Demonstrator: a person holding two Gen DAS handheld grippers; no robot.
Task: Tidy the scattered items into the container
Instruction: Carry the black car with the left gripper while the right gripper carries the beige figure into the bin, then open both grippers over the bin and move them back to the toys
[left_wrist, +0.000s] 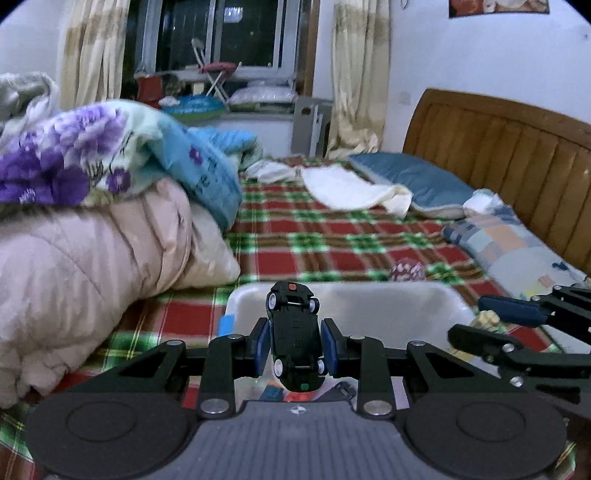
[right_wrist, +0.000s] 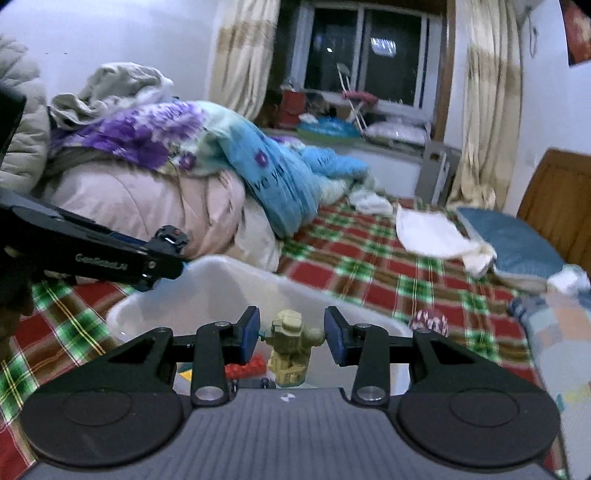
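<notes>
The left gripper (left_wrist: 295, 338) is pinching a black toy car (left_wrist: 294, 336) between its blue pads (left_wrist: 261, 345), underside facing the camera, wheels showing at both ends, nose pointing away toward the far side of the bed. It is hanging right over the white container (left_wrist: 388, 295), which is sitting on the red and green checked blanket (left_wrist: 332, 236). Down below the car, bits of red and blue toys are peeking out from inside the tub, too hidden to name.

Over on the right, the right gripper (right_wrist: 291, 334) is holding its fingers spread, and a tan toy figure (right_wrist: 291, 347) is standing upright in the gap. Its arm on the right is reaching the blue pad (right_wrist: 336, 339) there, while on the left a sliver of space is showing; whether it is actually being gripped, I cannot tell. The figure is hovering over the container's (right_wrist: 229, 280) near edge, with red blocks (right_wrist: 245, 367) lying in the tub just left of it.

From the right wrist view, the left gripper is coming in from the left, the car's (right_wrist: 171, 236) tip poking above its fingers.

A small patterned ball (left_wrist: 406, 271) is lying on the blanket just beyond the container's far right corner. A heap of quilts (left_wrist: 92, 229) is filling the left side, a blue pillow (left_wrist: 417, 184) and white cloth (left_wrist: 351, 190) lying far off toward the wooden headboard (left_wrist: 517, 155).
</notes>
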